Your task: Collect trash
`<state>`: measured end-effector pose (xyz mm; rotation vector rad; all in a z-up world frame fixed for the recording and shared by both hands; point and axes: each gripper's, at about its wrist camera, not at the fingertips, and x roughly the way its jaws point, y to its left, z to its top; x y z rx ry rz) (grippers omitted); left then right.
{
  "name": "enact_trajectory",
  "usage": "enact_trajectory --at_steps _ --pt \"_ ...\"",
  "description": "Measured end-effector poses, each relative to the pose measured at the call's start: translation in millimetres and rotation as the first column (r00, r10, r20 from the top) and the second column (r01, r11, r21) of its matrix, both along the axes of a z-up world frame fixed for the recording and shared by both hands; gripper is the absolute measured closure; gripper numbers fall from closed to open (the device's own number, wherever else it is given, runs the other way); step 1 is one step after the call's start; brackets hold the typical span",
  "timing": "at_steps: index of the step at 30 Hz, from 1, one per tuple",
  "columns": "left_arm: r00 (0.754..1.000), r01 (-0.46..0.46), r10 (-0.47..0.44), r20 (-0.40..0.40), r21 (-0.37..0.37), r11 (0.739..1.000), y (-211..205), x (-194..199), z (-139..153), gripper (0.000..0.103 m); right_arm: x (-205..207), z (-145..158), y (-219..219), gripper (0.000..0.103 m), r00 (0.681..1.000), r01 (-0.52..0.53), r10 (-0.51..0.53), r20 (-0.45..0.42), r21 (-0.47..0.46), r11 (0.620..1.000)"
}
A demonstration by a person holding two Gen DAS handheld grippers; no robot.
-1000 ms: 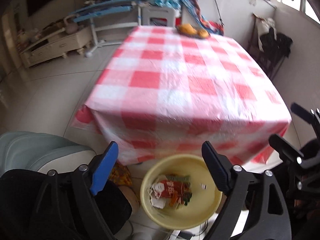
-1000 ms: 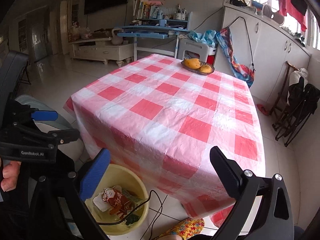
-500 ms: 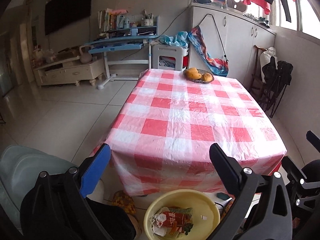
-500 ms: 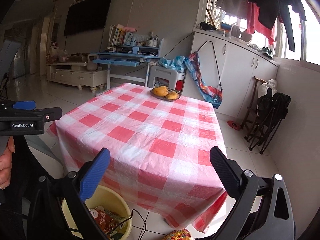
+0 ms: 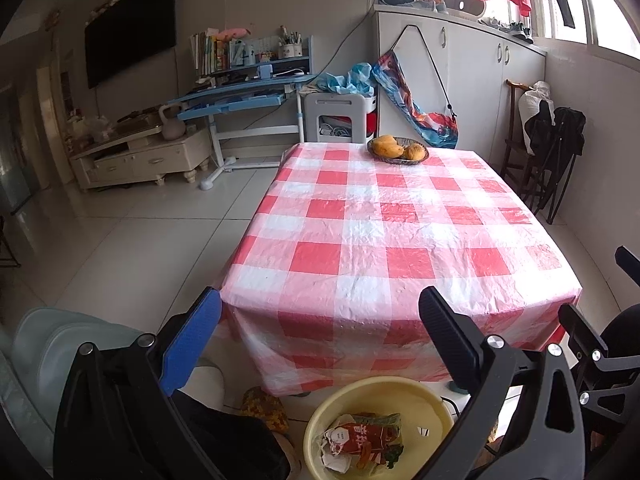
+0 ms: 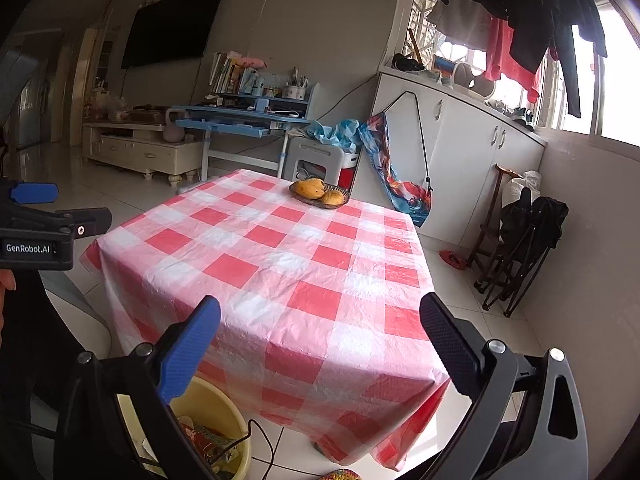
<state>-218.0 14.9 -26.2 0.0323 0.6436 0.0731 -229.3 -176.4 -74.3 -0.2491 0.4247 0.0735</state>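
Beyond both spread, empty grippers, left (image 5: pixel 320 344) and right (image 6: pixel 320 344), a table (image 5: pixel 400 240) in red-and-white checked cloth stands on pale tiles. One fruit bowl (image 5: pixel 398 150) sits far ahead. One yellow basin (image 5: pixel 380 424) holding trash (image 5: pixel 360 440) lies below the left jaws

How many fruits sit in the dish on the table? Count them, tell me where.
2. One larger fruit lies at the dish's left, a smaller fruit at its right; more may hide behind.
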Motion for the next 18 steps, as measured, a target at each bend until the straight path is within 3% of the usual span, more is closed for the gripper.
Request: enact_trajectory --at_steps 6,12,18 --pt "1.000 -0.022 0.022 -0.004 0.002 1.000 4 3 -3 0.007 -1 1 4 0.008 1.000 -0.003 0.003 0.009 -0.006 1.000" --pt "0.998 -0.061 0.063 0.020 -0.064 0.996 17 0 5 0.007 -1 3 0 0.008 1.000 0.005 -0.005 0.011 0.011 1.000" --pt "0.999 -0.047 0.047 0.008 -0.022 0.999 9 2 1 0.007 0 1 1 0.008 1.000 -0.003 0.003 0.007 0.001 1.000"
